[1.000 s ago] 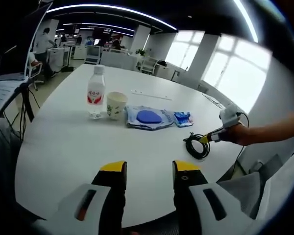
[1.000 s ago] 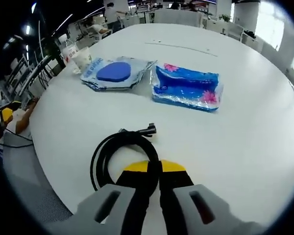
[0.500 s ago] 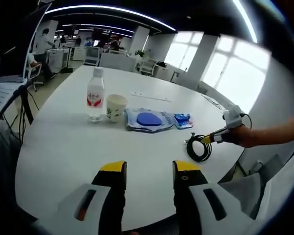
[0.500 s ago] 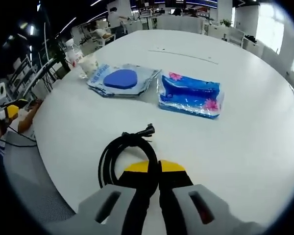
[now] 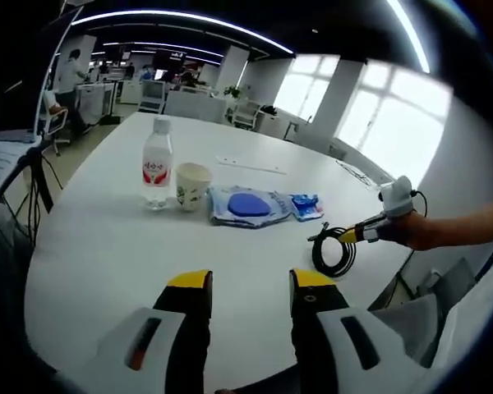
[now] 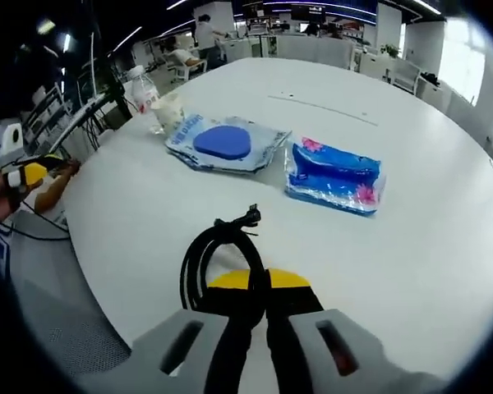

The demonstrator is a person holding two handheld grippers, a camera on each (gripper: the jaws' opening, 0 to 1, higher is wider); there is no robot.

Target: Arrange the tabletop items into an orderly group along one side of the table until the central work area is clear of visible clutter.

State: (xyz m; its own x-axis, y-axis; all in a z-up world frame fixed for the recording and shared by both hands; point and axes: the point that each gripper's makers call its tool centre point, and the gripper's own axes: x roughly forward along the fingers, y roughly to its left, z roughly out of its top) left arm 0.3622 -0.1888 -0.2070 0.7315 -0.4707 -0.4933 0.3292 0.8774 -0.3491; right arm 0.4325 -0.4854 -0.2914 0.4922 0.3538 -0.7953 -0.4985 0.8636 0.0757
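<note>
White counter (image 5: pixel 99 246) carries everything. Right tongs (image 6: pixel 259 283) are clamped on the coiled black cable (image 6: pixel 209 254); ahead of them lie a blue packet (image 6: pixel 333 176), pouch (image 6: pixel 226 146), cup (image 5: pixel 192 185) and bottle (image 5: pixel 156 164) in a row. Left tongs (image 5: pixel 251 283) gape, holding nothing.

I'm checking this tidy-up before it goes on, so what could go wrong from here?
The right gripper grips the coiled black cable at one spot only, so the loops may loosen or trail as it moves.

The row is tight: paper cup beside the water bottle, then the blue mat packet and tissue pack. A swinging cable end might tip the cup.
</note>
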